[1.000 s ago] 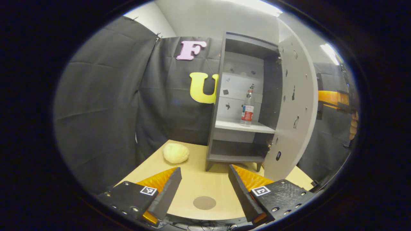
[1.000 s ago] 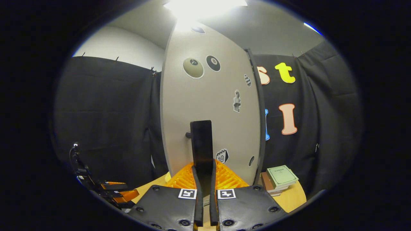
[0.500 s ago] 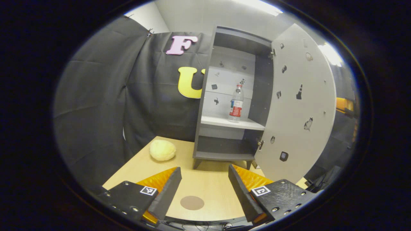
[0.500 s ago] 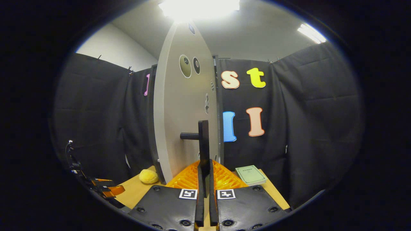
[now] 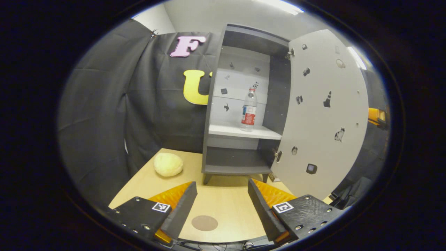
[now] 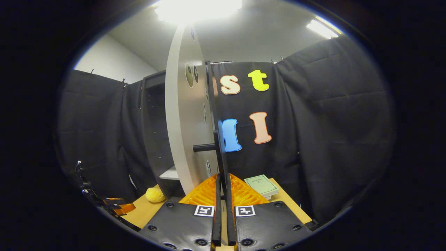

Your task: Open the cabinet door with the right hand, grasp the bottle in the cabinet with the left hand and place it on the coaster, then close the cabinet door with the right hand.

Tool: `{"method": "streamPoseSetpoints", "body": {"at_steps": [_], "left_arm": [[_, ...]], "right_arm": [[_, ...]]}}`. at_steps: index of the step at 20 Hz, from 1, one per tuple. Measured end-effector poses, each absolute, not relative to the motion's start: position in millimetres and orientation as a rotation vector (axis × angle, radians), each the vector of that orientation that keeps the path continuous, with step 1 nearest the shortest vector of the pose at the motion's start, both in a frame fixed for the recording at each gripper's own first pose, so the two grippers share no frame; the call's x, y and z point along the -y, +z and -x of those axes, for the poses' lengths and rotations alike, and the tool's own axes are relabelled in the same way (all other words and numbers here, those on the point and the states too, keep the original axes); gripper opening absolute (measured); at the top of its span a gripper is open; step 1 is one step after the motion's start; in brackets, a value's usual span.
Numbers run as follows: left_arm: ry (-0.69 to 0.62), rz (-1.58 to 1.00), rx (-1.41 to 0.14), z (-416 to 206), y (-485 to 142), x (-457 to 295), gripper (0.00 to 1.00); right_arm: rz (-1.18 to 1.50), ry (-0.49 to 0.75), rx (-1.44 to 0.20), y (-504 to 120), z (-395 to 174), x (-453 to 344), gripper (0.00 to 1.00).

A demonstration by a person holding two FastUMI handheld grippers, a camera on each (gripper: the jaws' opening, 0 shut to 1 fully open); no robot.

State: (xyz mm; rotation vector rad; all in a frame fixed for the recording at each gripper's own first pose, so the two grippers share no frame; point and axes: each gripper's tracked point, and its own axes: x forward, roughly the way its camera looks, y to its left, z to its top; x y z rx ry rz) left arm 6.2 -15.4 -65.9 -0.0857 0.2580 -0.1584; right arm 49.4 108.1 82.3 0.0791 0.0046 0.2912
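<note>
A clear plastic bottle with a red label and a pale cap stands upright on the middle shelf of the tall grey cabinet, near the shelf's front edge and towards its right side. The cabinet's pale grey door, dotted with small stickers, stands swung wide open on the right. In the right gripper view, the right gripper has its jaws closed on the door's long black handle, which runs upright between them. The left gripper hovers low over the light wooden tabletop in front of the cabinet, level, jaws spread wide and holding nothing. A round brown coaster lies on the tabletop between the jaws. A yellowish soft lump sits left of the cabinet's foot, and a pale green notebook lies on the tabletop in the right gripper view.
</note>
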Motion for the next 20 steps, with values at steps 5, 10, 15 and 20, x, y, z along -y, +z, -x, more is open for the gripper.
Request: {"method": "streamPoseSetpoints", "body": {"at_steps": [5,10,15,20], "left_arm": [[-0.183,0.095,-0.198,-38,-38,14,0.91],[-0.207,0.086,-0.132,-96,-2,31,0.92],[-0.218,0.037,-0.063,-155,33,56,0.90],[-0.283,0.090,-0.047,-216,59,95,0.88]], "right_arm": [[-0.069,0.177,0.018,98,-20,-61,0.13],[-0.090,-0.017,-0.002,86,-10,6,0.66],[-0.130,-0.056,-0.029,75,-60,19,0.97],[-0.154,-0.051,-0.051,66,-105,24,0.98]]}}
